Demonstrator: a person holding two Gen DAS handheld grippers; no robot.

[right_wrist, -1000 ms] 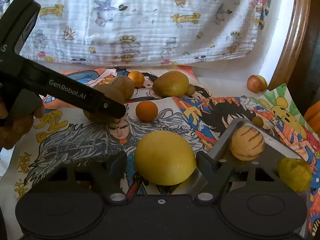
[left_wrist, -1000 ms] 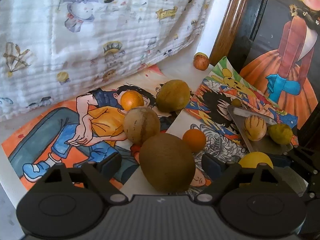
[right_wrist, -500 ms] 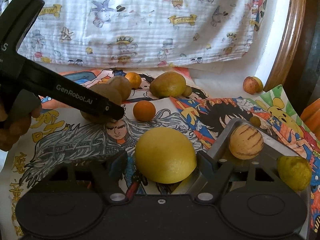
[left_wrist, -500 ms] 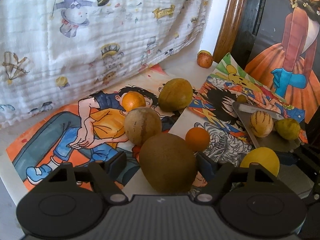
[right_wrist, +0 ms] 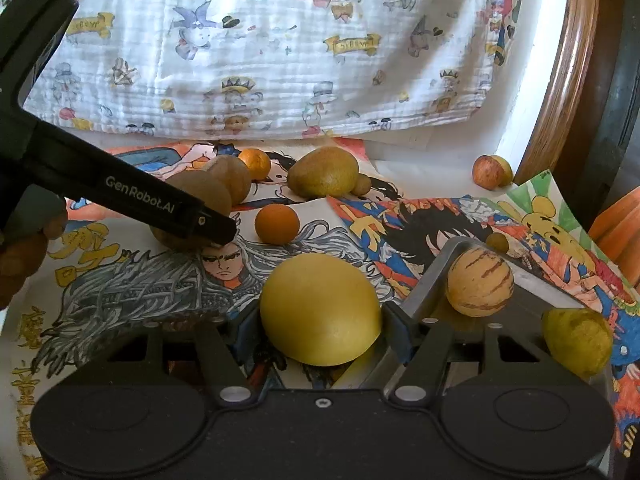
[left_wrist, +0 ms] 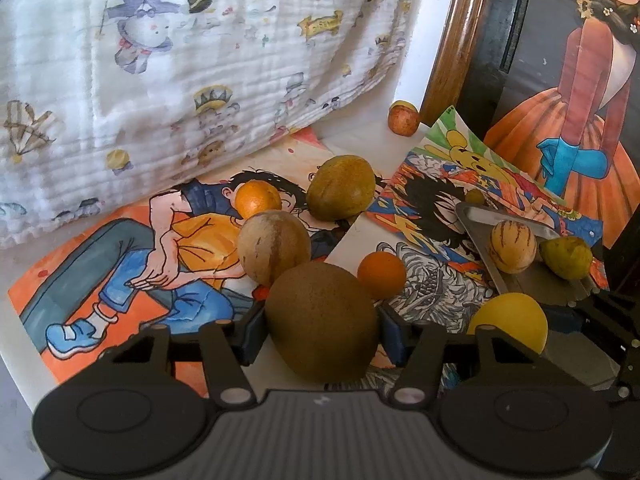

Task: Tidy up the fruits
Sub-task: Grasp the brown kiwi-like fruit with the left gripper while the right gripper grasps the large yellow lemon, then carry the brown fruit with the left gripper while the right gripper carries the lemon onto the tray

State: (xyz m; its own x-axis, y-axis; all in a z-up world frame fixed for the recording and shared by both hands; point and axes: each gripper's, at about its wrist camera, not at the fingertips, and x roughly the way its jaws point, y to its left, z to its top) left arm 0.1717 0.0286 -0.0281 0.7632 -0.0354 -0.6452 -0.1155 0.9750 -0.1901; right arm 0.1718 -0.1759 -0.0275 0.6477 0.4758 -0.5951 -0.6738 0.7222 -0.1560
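A large brown fruit (left_wrist: pixel 322 320) lies on the drawings, and my left gripper (left_wrist: pixel 322 334) is shut on its sides. My right gripper (right_wrist: pixel 320 332) is shut on a round yellow fruit (right_wrist: pixel 320 308) just left of the metal tray (right_wrist: pixel 536 308). In the tray lie a striped tan fruit (right_wrist: pixel 480 282) and a greenish-yellow fruit (right_wrist: pixel 576 342). Loose beyond the brown fruit are a tan fruit (left_wrist: pixel 274 248), two oranges (left_wrist: pixel 380 274) (left_wrist: pixel 258 200) and an olive-green fruit (left_wrist: pixel 342 188). The yellow fruit (left_wrist: pixel 508 320) also shows at the right of the left wrist view.
Coloured drawings (right_wrist: pixel 120 300) cover the table. A printed white cloth (right_wrist: pixel 260 60) hangs along the back. A small red fruit (right_wrist: pixel 490 172) sits by the wooden frame (right_wrist: pixel 560 80) at the back right. A hand (right_wrist: pixel 24 252) holds the left gripper's handle.
The left gripper's fingers have closed in from wide apart onto the brown fruit. The right gripper's fingers have tightened slightly on the yellow fruit. Both cameras have shifted a little.
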